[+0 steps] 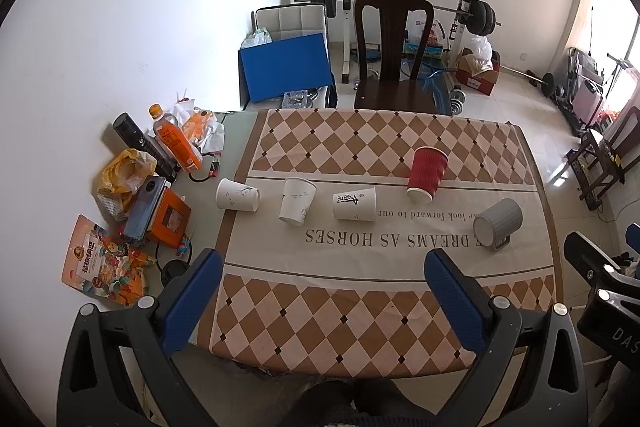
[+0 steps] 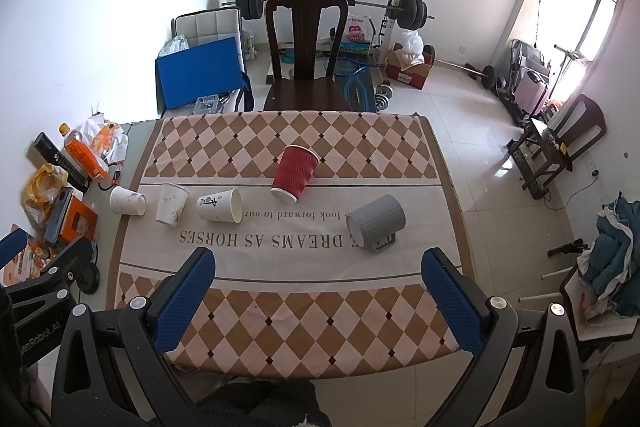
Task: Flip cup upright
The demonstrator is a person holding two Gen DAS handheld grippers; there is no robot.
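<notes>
Several cups lie on their sides in a row on the checkered tablecloth [image 1: 360, 307]: three white paper cups [image 1: 238, 195] [image 1: 297, 201] [image 1: 355, 203], a red ribbed cup [image 1: 428, 169] and a grey ribbed mug [image 1: 498, 221]. The same cups show in the right wrist view: white cups [image 2: 128, 201] [image 2: 172, 204] [image 2: 221, 205], the red cup [image 2: 294, 173], the grey mug [image 2: 376, 221]. My left gripper [image 1: 320, 261] is open and empty, above the near part of the cloth. My right gripper [image 2: 318, 261] is open and empty, also short of the cups.
Clutter sits at the table's left edge: an orange bottle [image 1: 176, 139], a black can [image 1: 136, 139], a yellow bag [image 1: 124, 171], a phone on an orange box [image 1: 160, 211] and a snack packet [image 1: 104, 263]. A dark wooden chair [image 1: 390, 55] stands behind the table.
</notes>
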